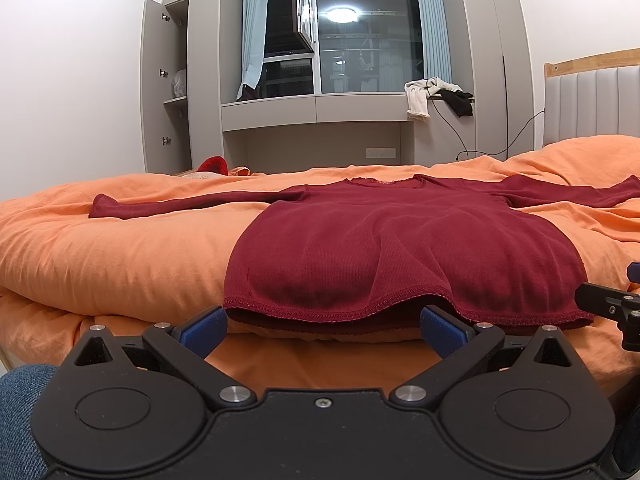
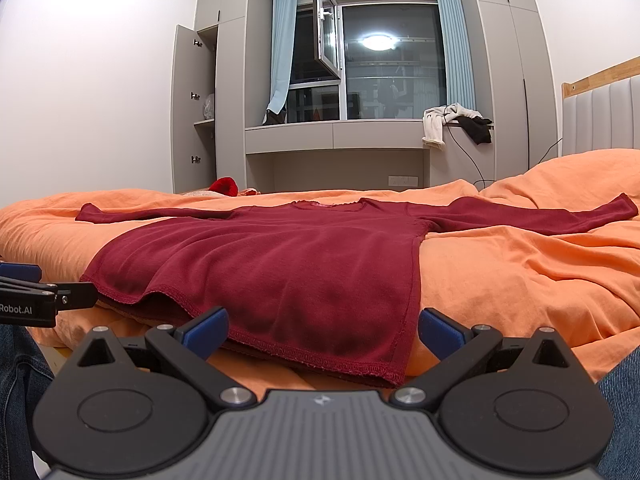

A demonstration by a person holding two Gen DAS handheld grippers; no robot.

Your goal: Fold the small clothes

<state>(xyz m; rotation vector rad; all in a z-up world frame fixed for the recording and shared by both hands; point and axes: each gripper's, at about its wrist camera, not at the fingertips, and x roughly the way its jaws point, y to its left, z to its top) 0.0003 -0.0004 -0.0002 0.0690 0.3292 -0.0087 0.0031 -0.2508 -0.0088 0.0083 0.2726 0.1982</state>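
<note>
A dark red long-sleeved top [image 1: 400,248] lies flat on the orange bed cover [image 1: 120,264], sleeves spread to both sides, hem toward me. It also shows in the right wrist view [image 2: 288,272]. My left gripper [image 1: 324,326] is open, its blue pads at the left part of the hem, the hem edge lying between them. My right gripper [image 2: 322,330] is open at the right part of the hem, with the hem corner between its pads. Each gripper's tip shows at the edge of the other's view.
The bed's near edge is just below the hem. A padded headboard [image 1: 592,104] stands at the right. Beyond the bed are a window ledge with loose clothes [image 1: 436,98], a trailing cable, an open cupboard door [image 1: 160,80] and a red item [image 1: 214,165].
</note>
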